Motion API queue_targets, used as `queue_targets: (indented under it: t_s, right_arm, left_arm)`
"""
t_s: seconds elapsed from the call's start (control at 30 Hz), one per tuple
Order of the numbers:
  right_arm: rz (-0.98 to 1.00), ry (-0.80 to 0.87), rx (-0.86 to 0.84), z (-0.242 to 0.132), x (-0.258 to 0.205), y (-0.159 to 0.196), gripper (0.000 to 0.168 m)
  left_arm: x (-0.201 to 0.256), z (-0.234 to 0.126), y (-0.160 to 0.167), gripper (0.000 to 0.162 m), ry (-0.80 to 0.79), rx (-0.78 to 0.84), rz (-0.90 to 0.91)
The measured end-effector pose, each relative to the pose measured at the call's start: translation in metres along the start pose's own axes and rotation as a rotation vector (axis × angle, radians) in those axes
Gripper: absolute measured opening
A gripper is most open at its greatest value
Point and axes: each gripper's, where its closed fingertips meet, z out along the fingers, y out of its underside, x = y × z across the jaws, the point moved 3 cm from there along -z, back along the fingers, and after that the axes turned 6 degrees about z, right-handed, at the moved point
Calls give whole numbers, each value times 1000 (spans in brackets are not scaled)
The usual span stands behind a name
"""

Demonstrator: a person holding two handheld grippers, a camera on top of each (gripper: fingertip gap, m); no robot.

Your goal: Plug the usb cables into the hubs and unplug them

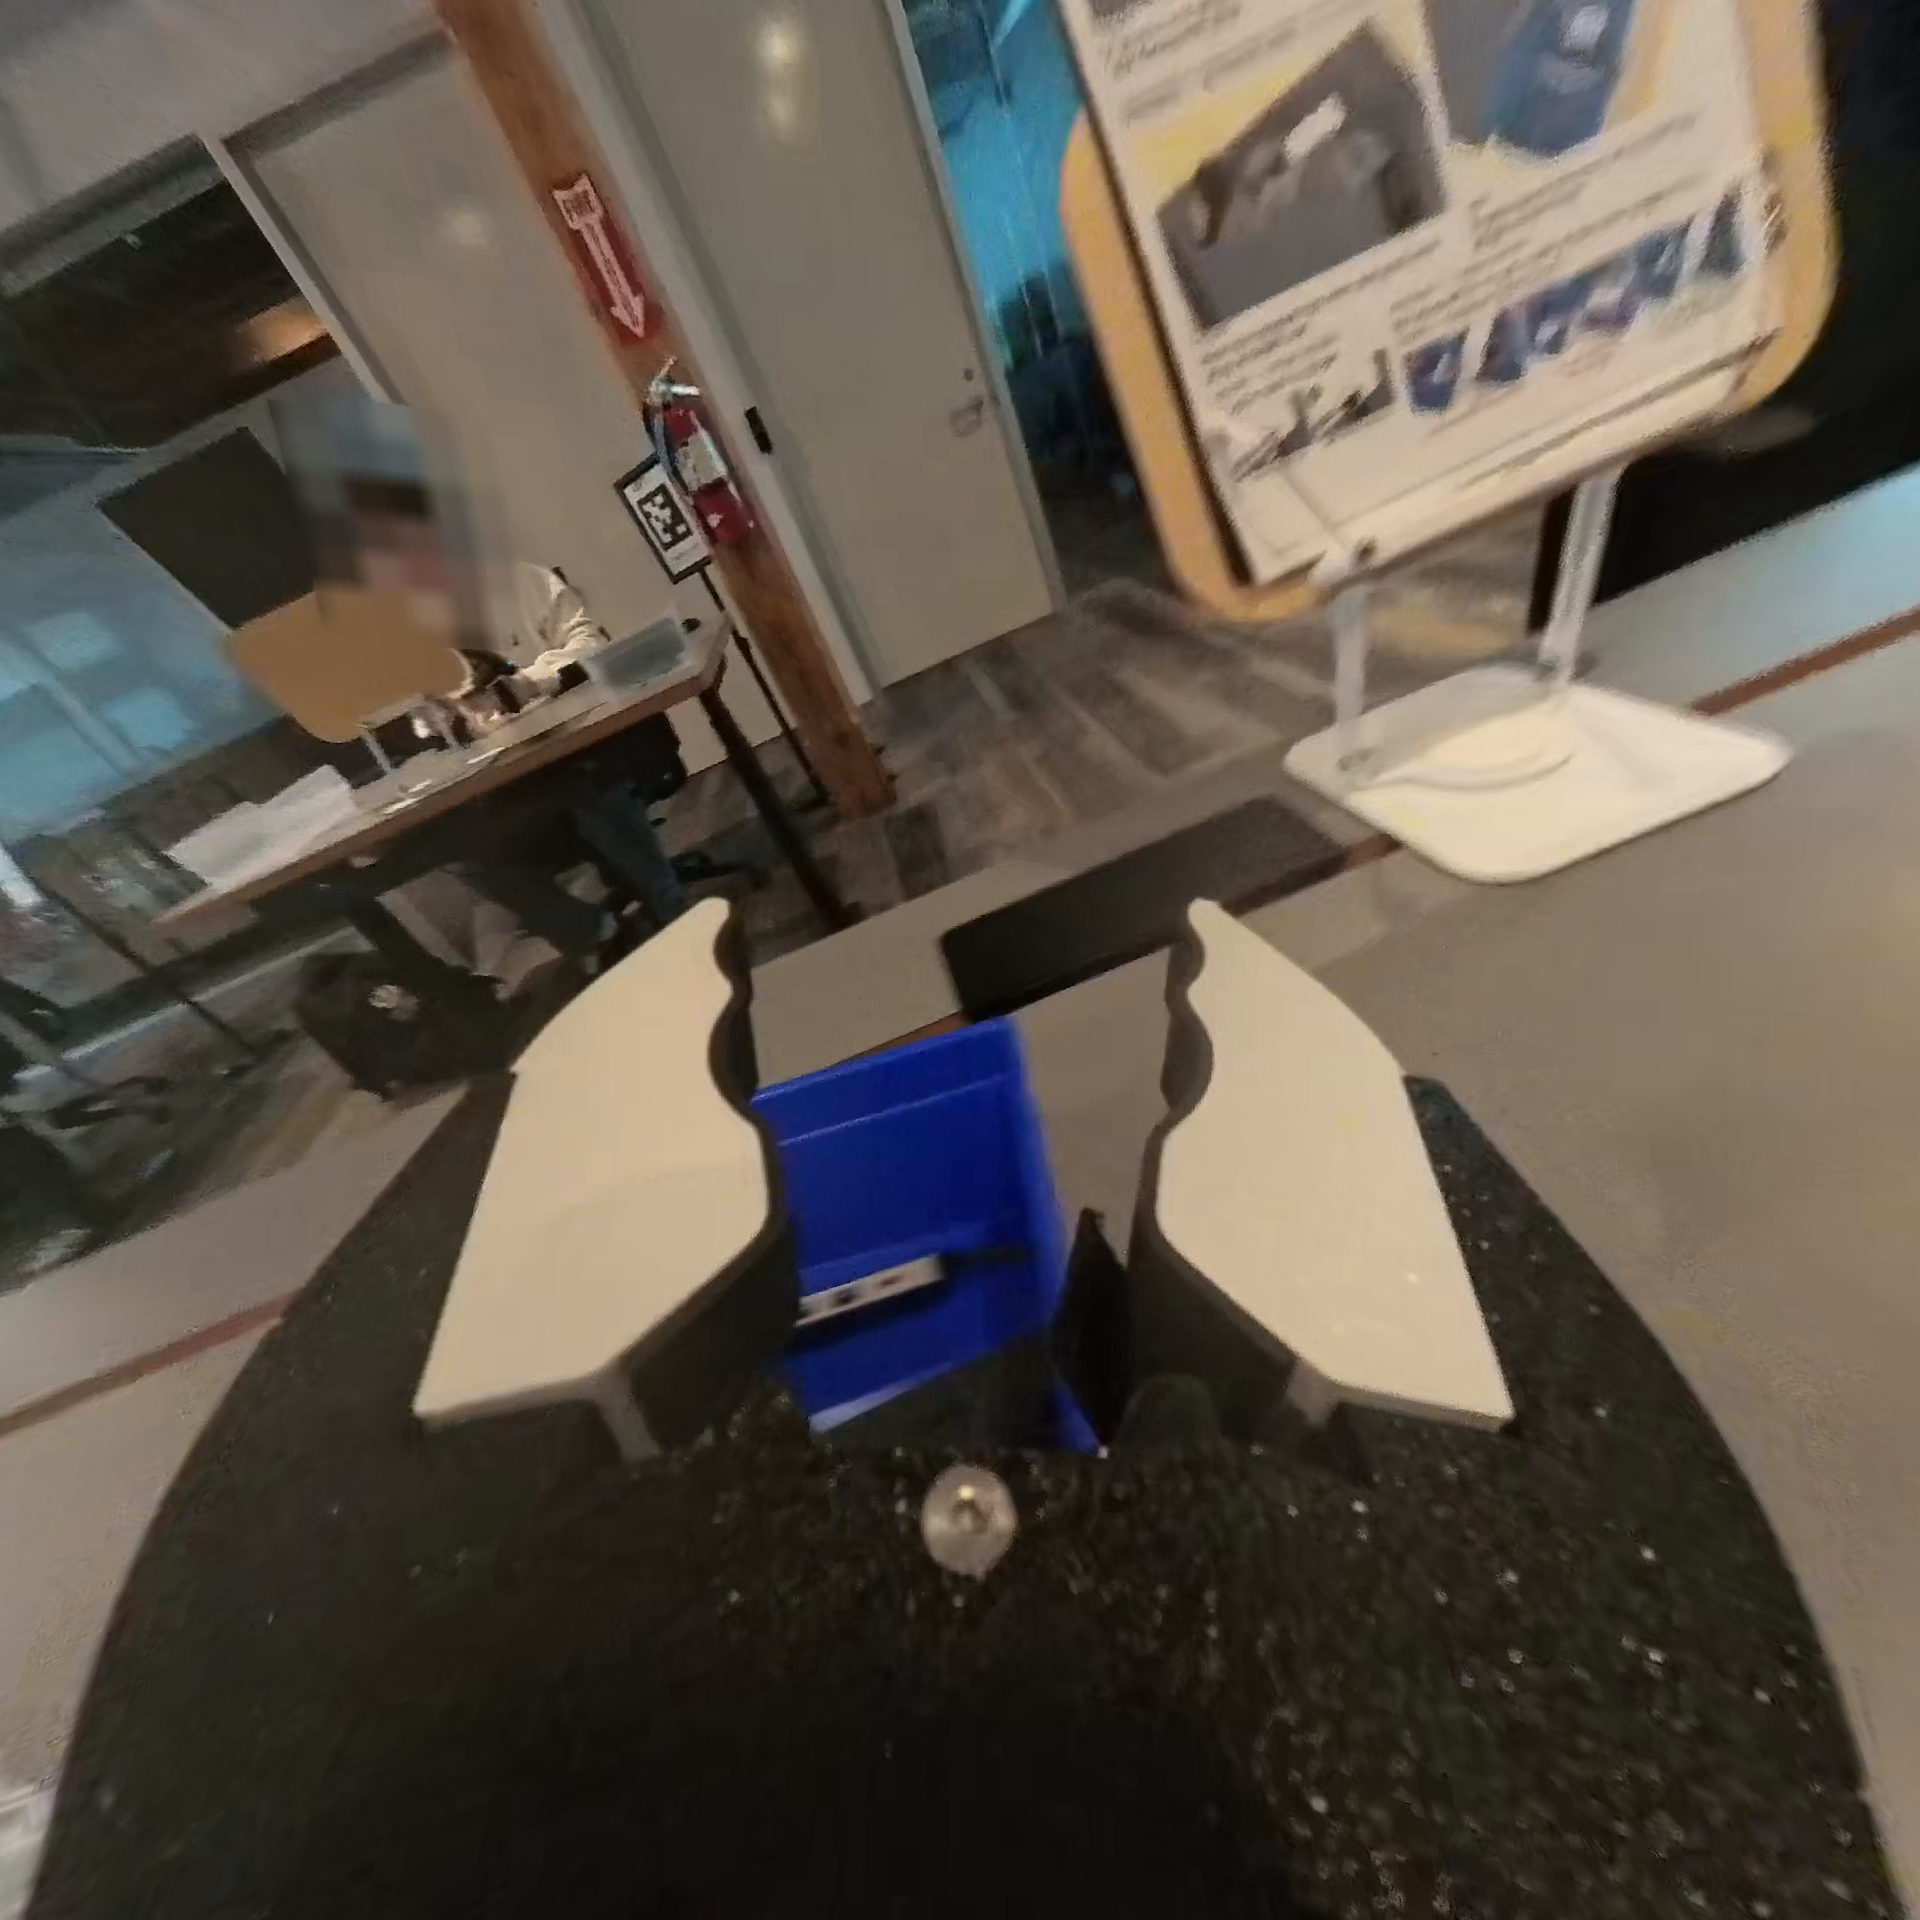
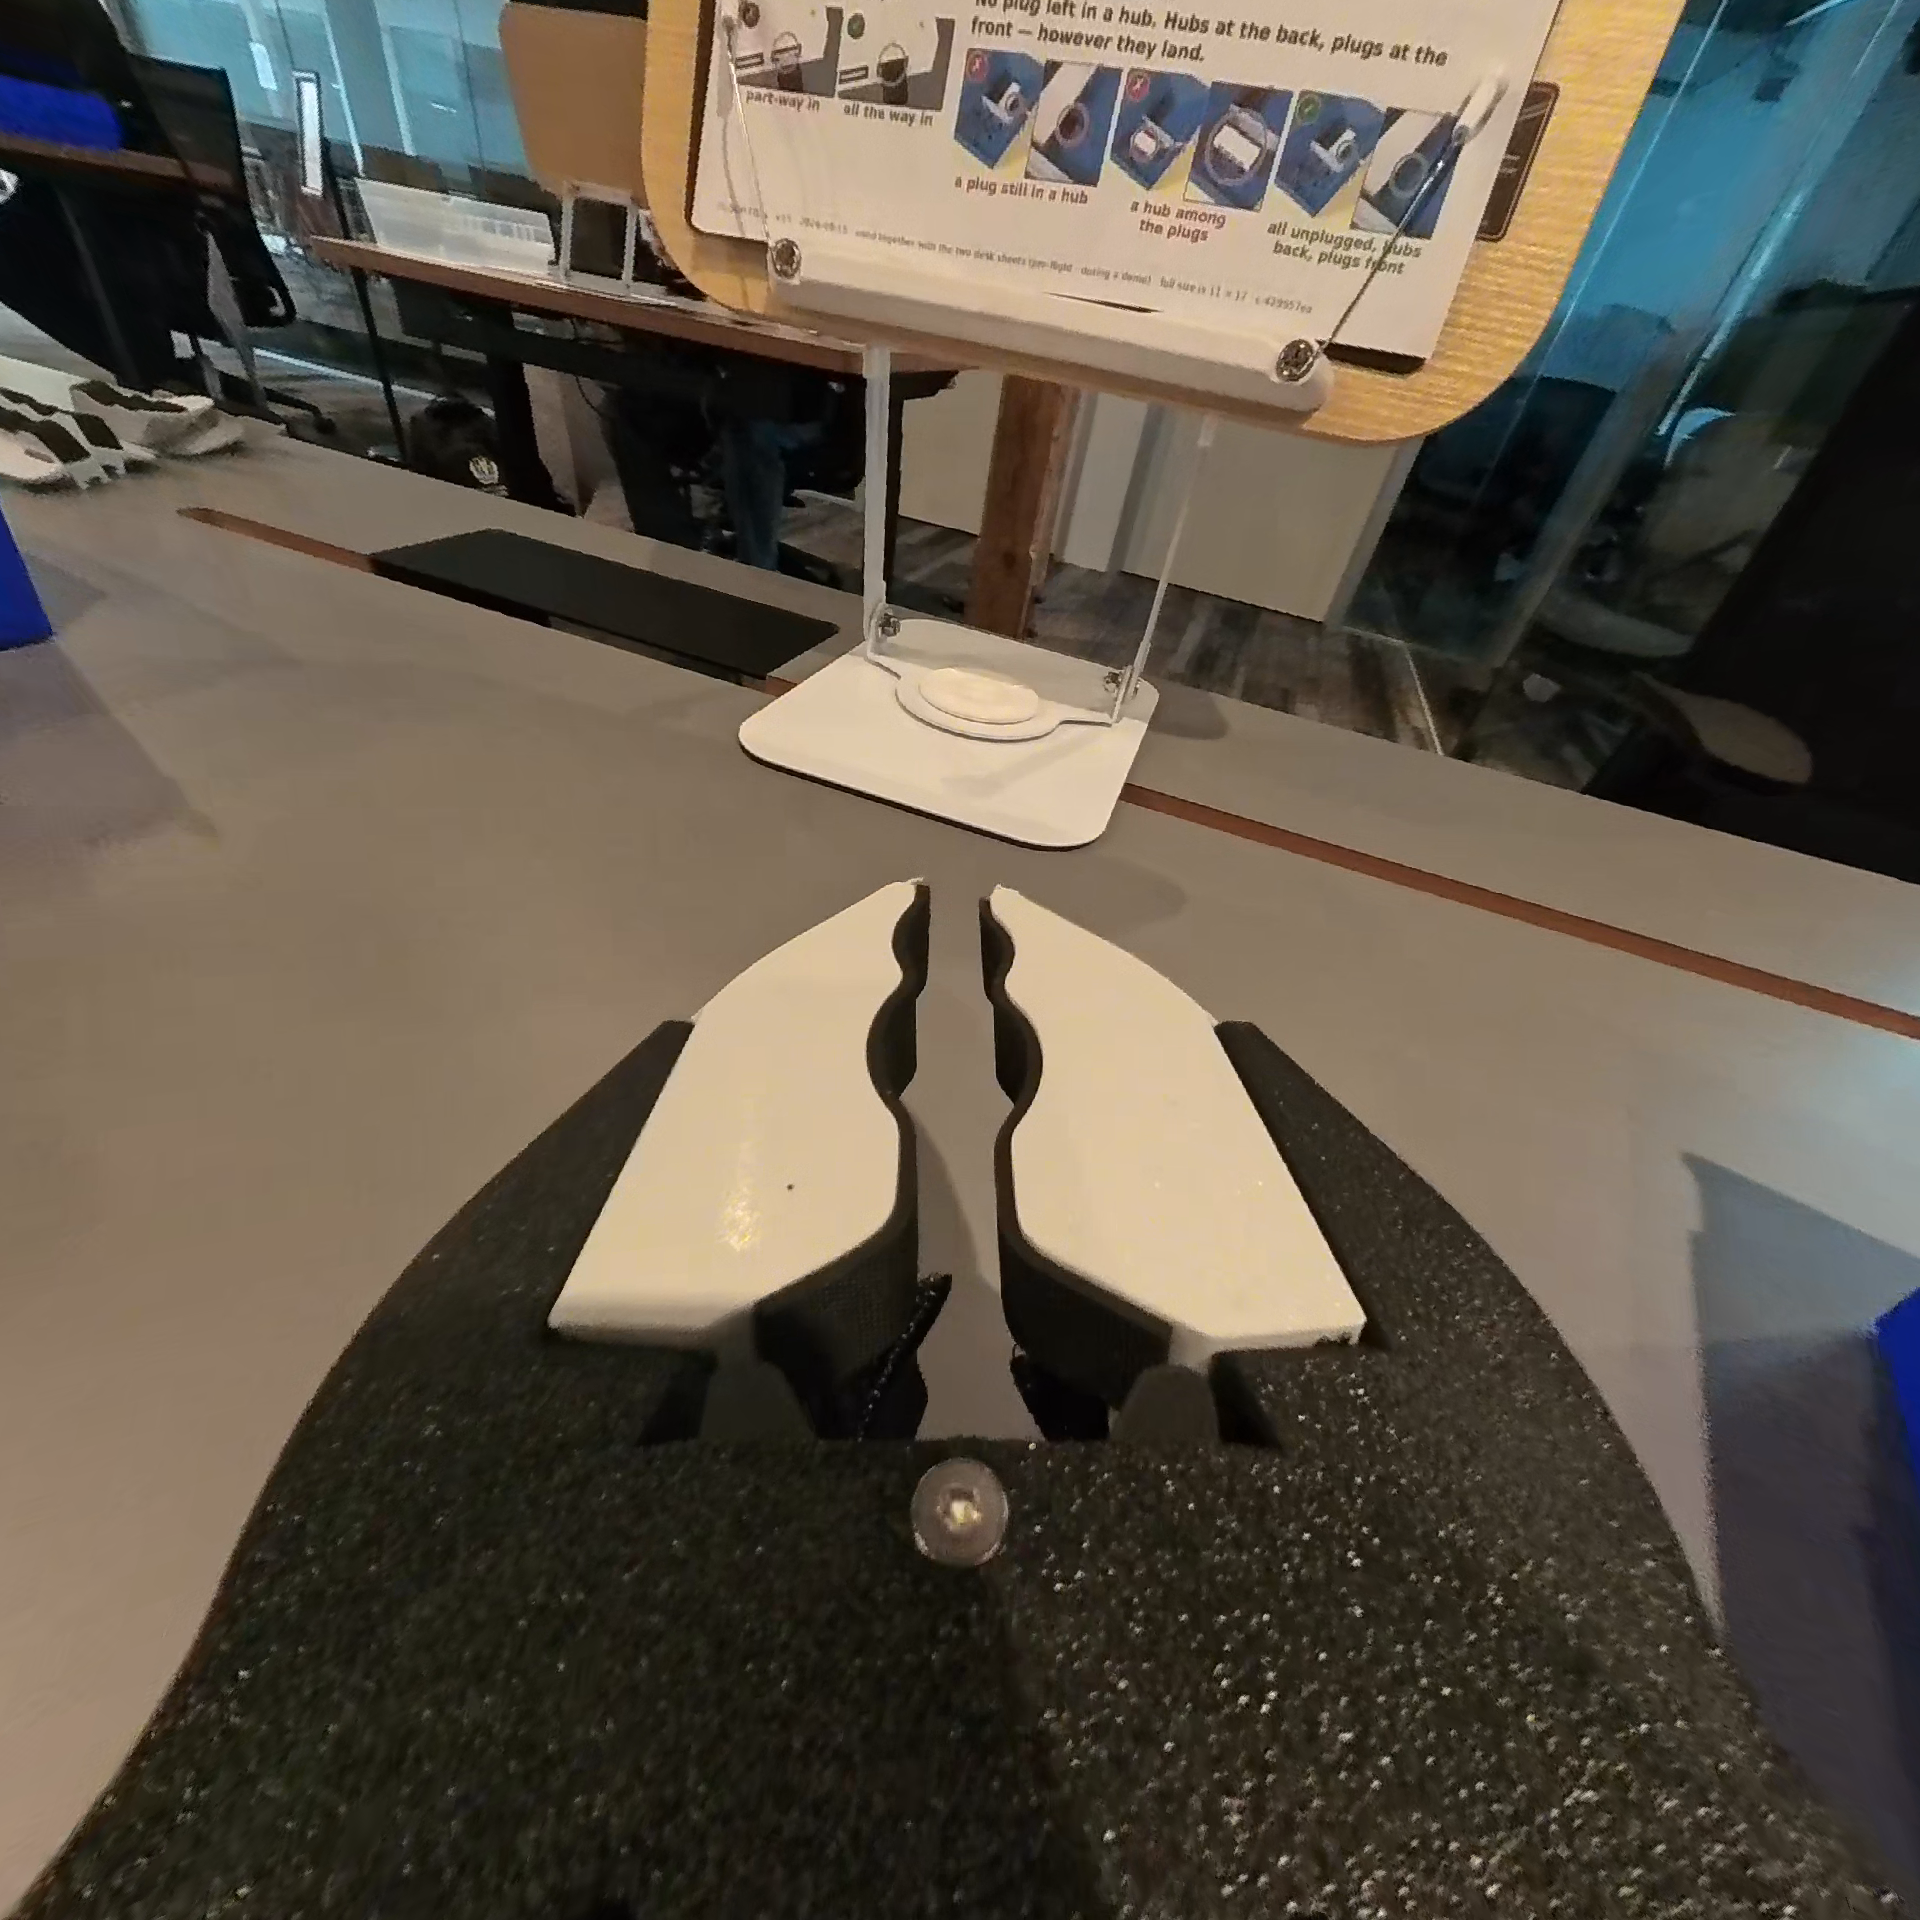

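Observation:
My left gripper (image 1: 956,920) is open and empty, held over a blue bin (image 1: 904,1164) that shows between its fingers. A silver USB hub (image 1: 862,1294) lies inside the bin with a thin black cable (image 1: 987,1257) leading off it; the rest of the bin is hidden by the gripper body. My right gripper (image 2: 954,899) has its jaws almost together with only a narrow gap and holds nothing. It hovers over the bare grey table (image 2: 312,883). No hub or cable shows in the right wrist view.
A sign board on a white stand (image 2: 945,748) is at the table's far edge, also in the left wrist view (image 1: 1538,769). A black mat (image 2: 603,597) lies left of it. Blue bin edges show at far left (image 2: 16,582) and right (image 2: 1896,1382). My right fingertips sit around 40 cm from my left ones. Between my left fingertips and the silver USB hub (image 1: 862,1294) there is roughly 20 cm.

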Motion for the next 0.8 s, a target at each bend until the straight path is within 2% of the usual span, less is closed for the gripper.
queue_targets:
  t_s: [0.13, 0.27, 0.43, 0.57, 0.7, 0.8]
  right_arm:
    - [16, -8, -8, 1, -1, 2, 9]
    - [24, -9, -15, 2, -1, 3, 9]
    - [31, -3, -18, 2, 0, 4, 9]
    - [27, -6, -19, 3, 0, 4, 8]
    - [21, -9, -18, 4, 1, 4, 7]
    - [20, -9, -20, 5, 1, 4, 6]
  left_arm:
    - [-33, 9, 51, 72, 145, -229, 241]
    - [-49, 26, 92, 65, 253, -375, 464]
    - [-45, 54, 115, 63, 419, -483, 653]
    - [-35, 72, 133, 69, 568, -558, 808]
    - [-24, 80, 151, 54, 737, -591, 930]
    - [-21, 88, 164, 51, 814, -656, 959]
